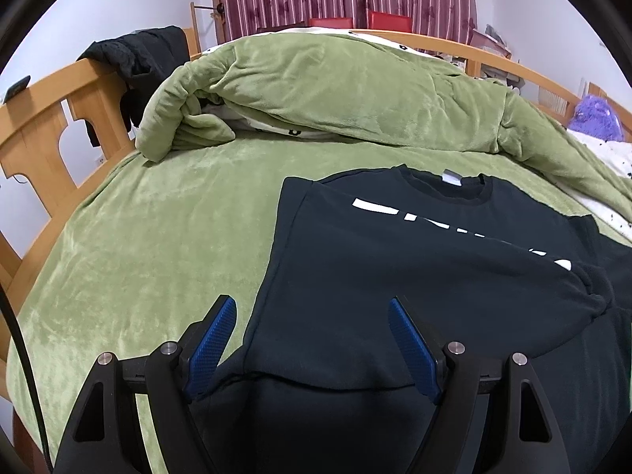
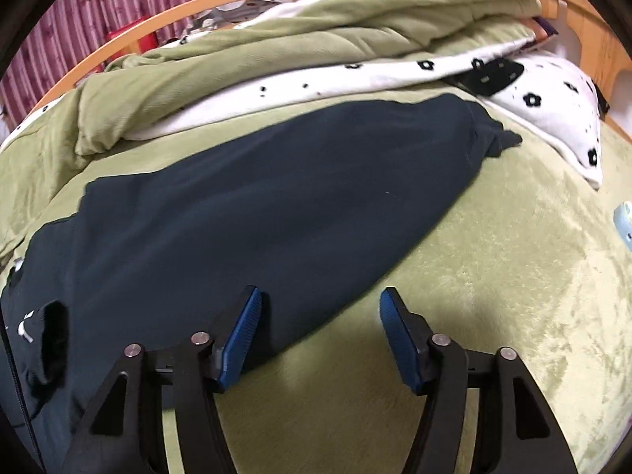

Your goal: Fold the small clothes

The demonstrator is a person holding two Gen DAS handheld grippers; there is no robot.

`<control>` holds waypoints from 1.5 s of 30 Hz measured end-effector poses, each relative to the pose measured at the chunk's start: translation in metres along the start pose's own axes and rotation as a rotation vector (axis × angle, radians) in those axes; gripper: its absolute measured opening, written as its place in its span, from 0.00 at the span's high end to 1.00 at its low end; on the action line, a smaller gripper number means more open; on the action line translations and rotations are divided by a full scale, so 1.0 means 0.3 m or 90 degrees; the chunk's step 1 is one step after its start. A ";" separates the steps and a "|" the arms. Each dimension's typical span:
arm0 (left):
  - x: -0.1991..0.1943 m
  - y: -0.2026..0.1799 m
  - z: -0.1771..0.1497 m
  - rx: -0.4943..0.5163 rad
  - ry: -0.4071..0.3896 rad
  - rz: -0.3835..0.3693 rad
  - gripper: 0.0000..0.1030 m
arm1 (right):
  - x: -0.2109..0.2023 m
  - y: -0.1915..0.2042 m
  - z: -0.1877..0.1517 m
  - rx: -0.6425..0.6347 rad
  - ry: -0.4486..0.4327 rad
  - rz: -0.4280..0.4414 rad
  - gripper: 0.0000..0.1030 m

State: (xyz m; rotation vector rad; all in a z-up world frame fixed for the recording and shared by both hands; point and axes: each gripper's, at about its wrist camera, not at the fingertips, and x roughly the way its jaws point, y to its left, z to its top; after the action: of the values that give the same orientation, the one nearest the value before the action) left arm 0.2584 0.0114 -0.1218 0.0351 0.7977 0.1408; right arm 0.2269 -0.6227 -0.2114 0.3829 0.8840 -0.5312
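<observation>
Both claws, left [image 1: 312, 312] and right [image 2: 320, 303], gape empty over black shirt [image 1: 395, 256]; its white print is unreadable.

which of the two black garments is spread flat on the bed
The black t-shirt with white lettering, on the green blanket. The other black garment hangs bunched over the wooden bed rail.

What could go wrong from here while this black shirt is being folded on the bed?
The bed cover is soft and plush, so a pinch at the black shirt might catch the cover too and drag it along. The left gripper sits open over a doubled lower edge, so it may lift only the top layer and undo the fold. The right gripper is open over the shirt's edge, half above bare cover, and could miss the cloth.
</observation>
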 end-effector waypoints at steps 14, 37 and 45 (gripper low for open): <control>0.041 -0.050 0.005 0.006 0.025 -0.025 0.24 | 0.060 -0.036 0.048 0.030 -0.028 -0.034 0.46; -0.003 -0.052 -0.016 0.015 0.023 -0.047 0.24 | -0.127 0.034 0.093 0.030 -0.149 -0.045 0.93; -0.042 0.056 -0.002 -0.018 0.005 -0.034 0.24 | -0.353 0.229 0.121 -0.015 -0.245 0.007 0.93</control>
State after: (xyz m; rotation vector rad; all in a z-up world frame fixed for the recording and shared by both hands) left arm 0.2474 0.0263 -0.1120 -0.0139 0.8042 0.1023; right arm 0.2346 -0.5570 -0.0980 0.2521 0.5167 -0.5606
